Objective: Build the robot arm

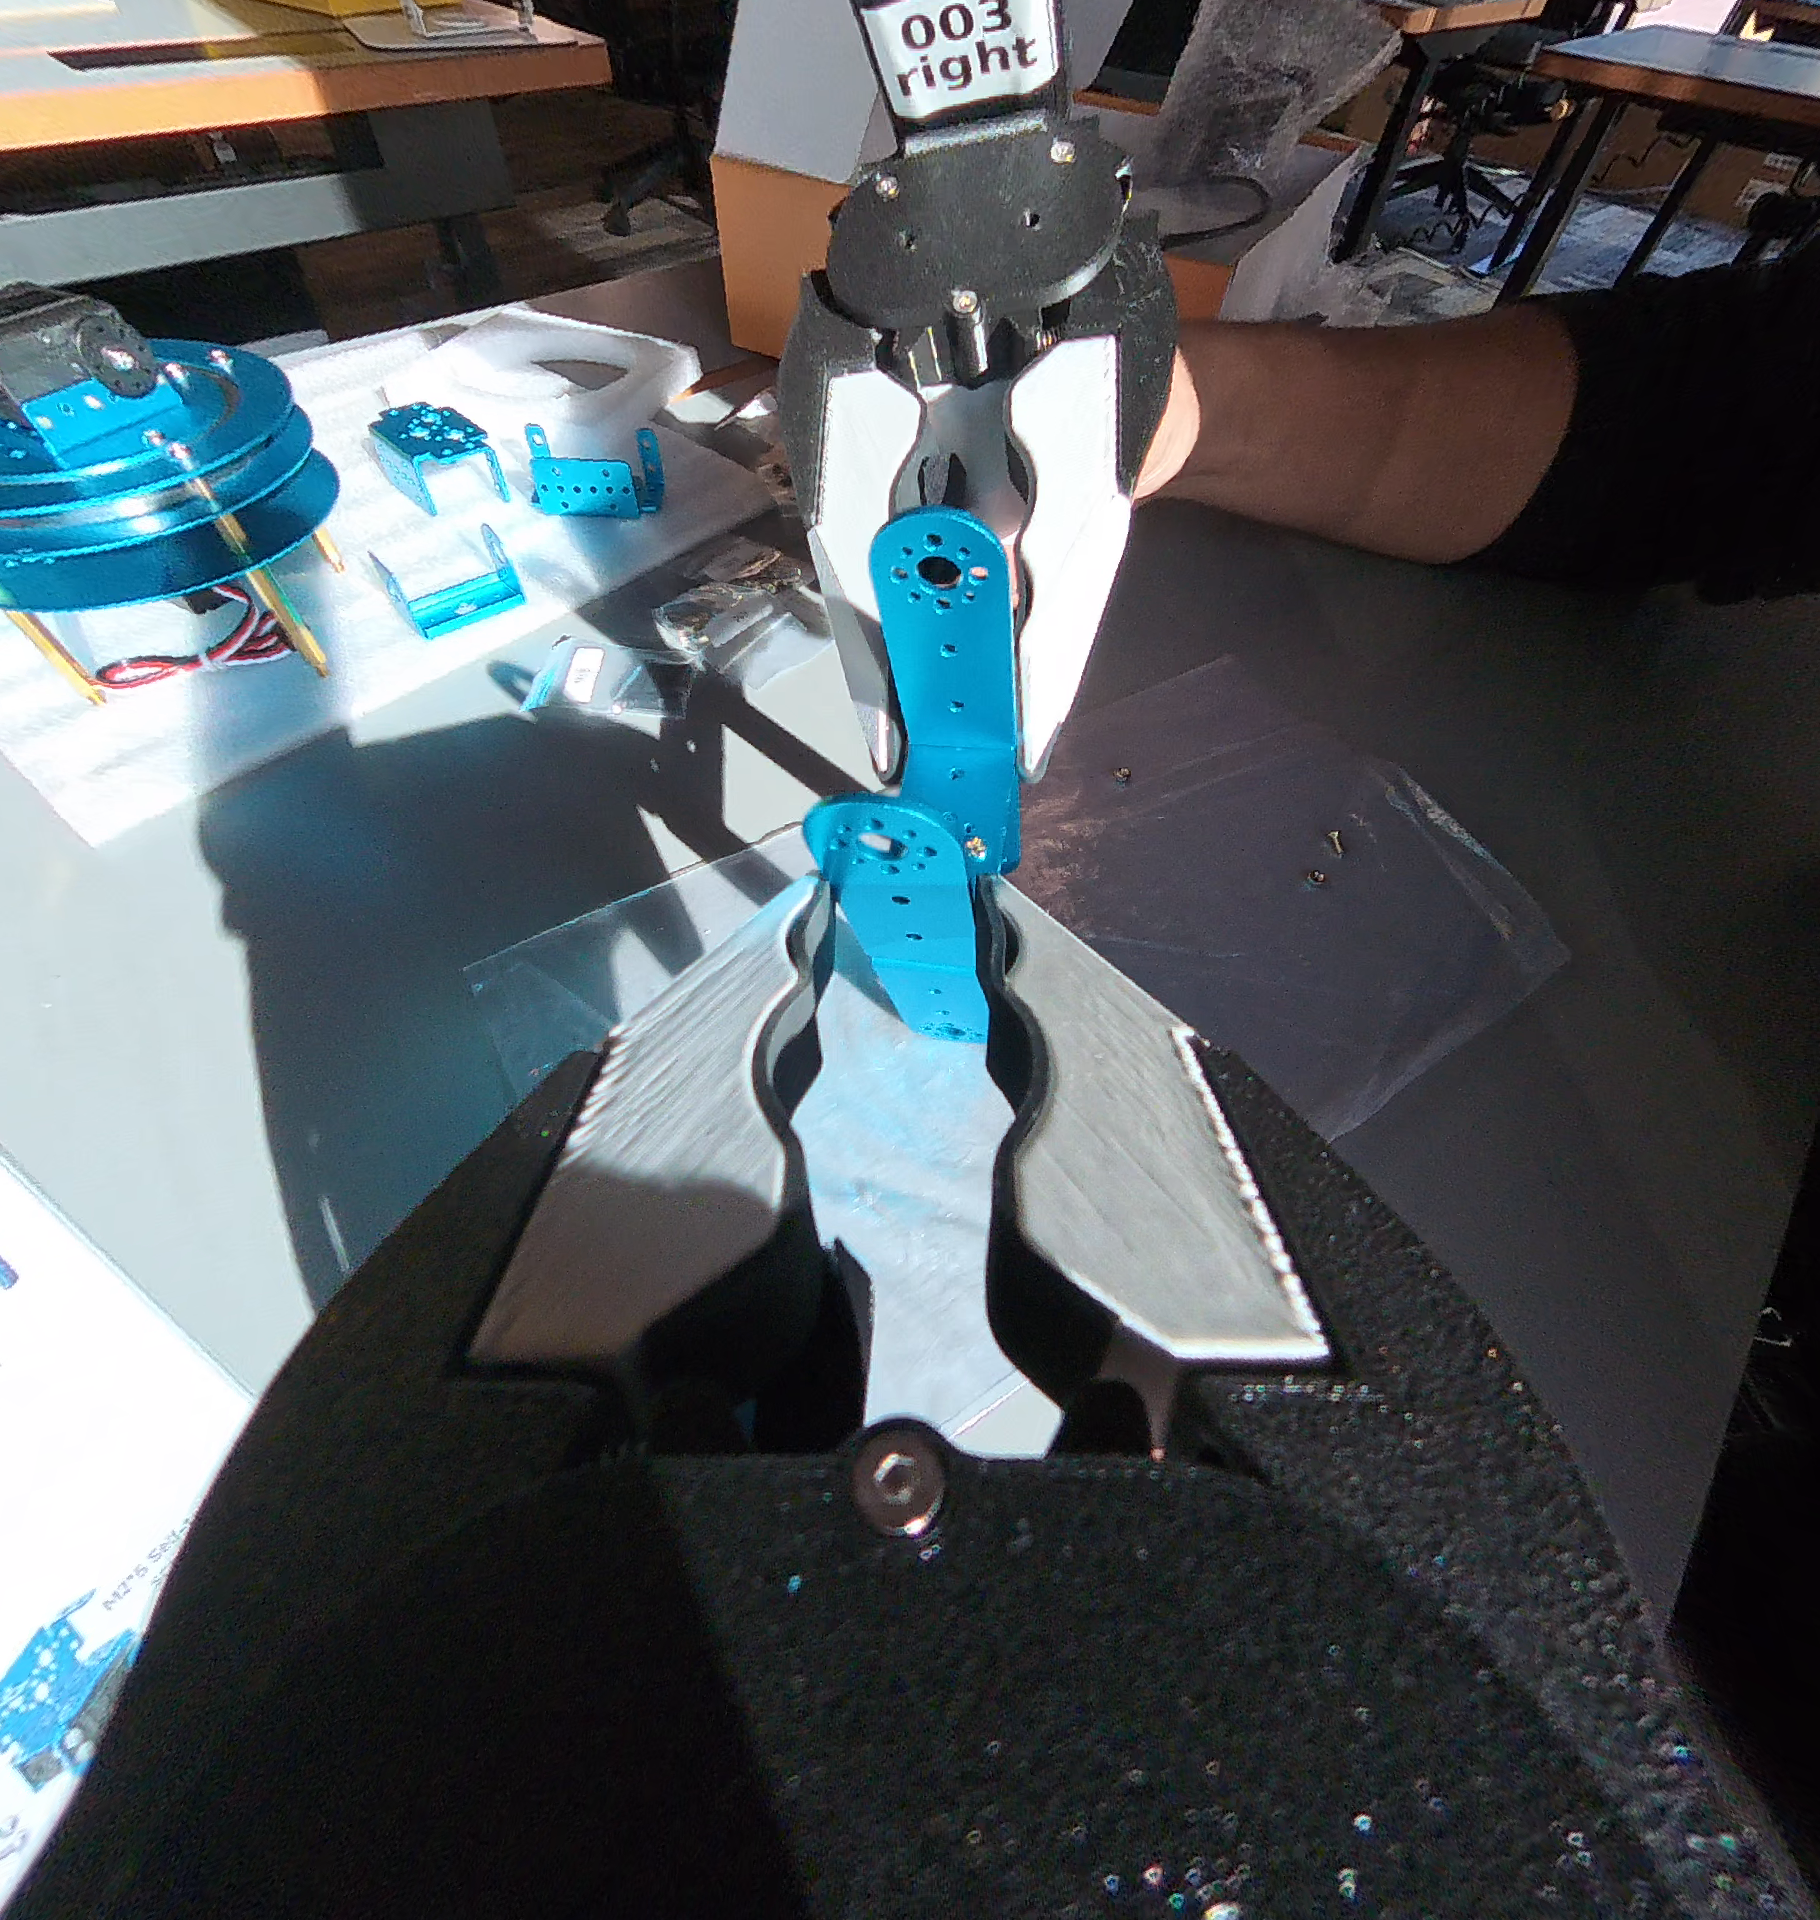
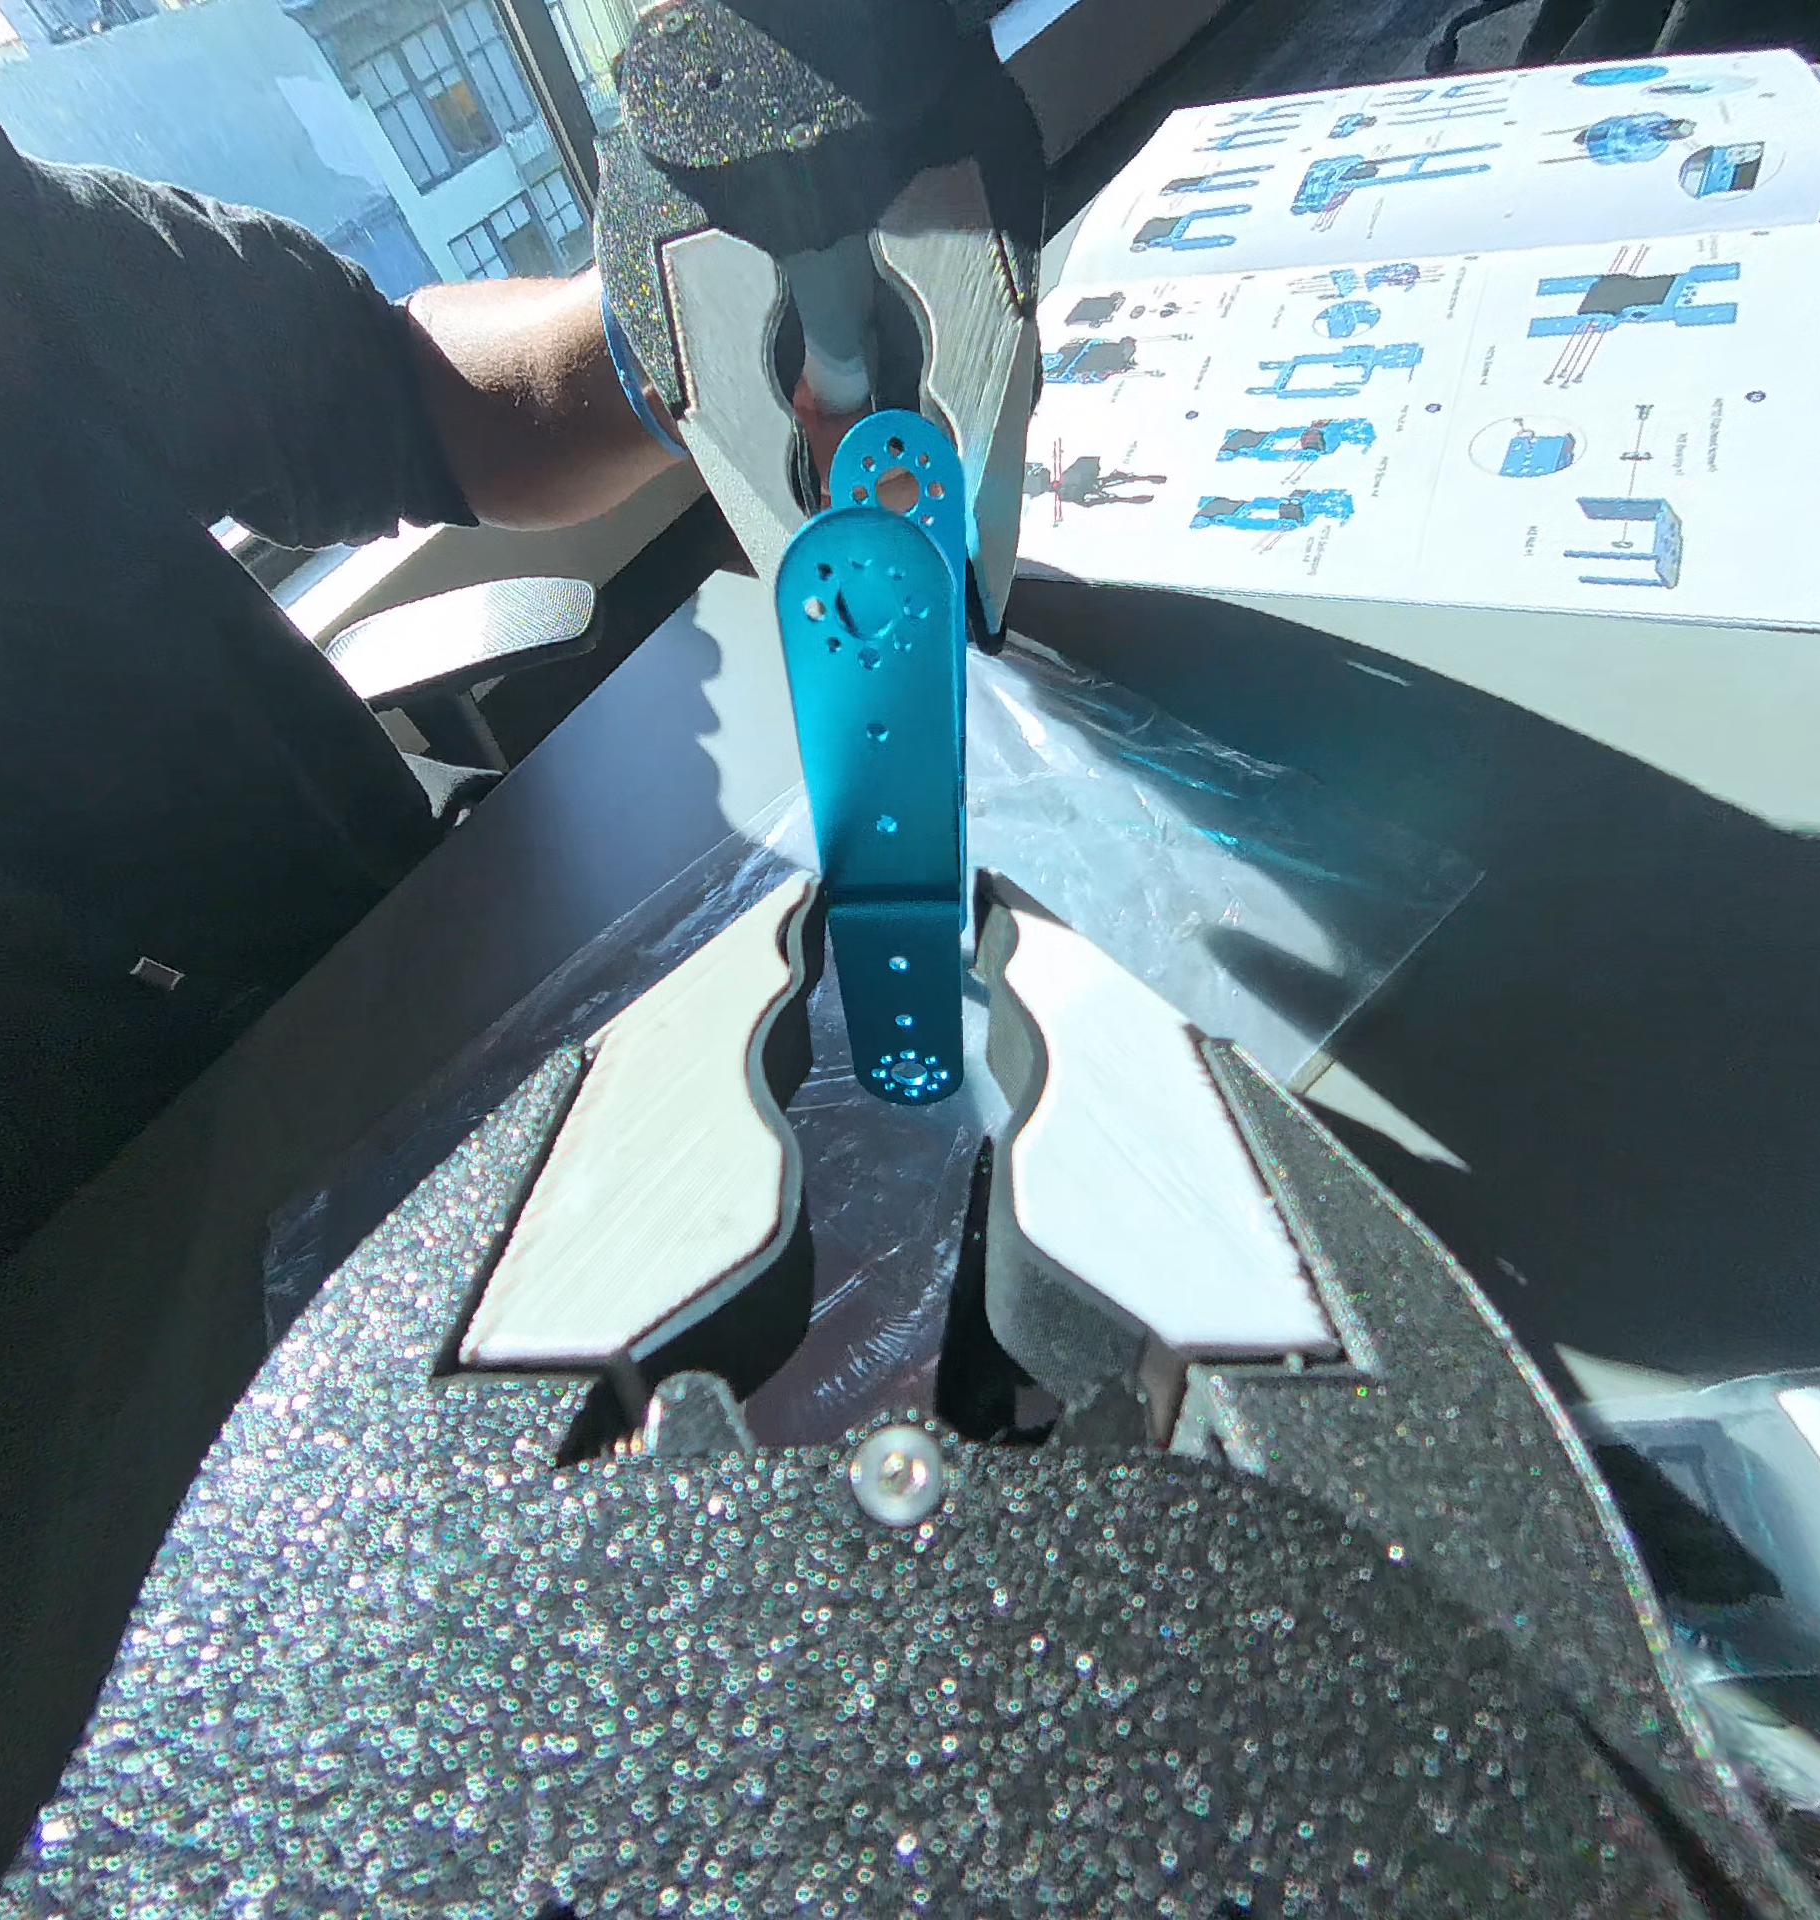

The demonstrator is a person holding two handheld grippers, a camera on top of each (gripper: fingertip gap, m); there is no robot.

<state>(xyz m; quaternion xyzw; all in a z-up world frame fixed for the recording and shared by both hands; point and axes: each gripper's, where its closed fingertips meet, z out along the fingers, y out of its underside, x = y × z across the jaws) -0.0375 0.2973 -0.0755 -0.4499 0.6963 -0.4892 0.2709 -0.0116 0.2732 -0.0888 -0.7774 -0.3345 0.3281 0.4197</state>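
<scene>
Both tongs, left and label-bearing right, clamp joined blue brackets.

Black speckled left gripper, right gripper; white wavy fingers; black sleeves.

Your left gripper and right gripper face each other tip to tip, each clamped on a blue bracket.
</scene>
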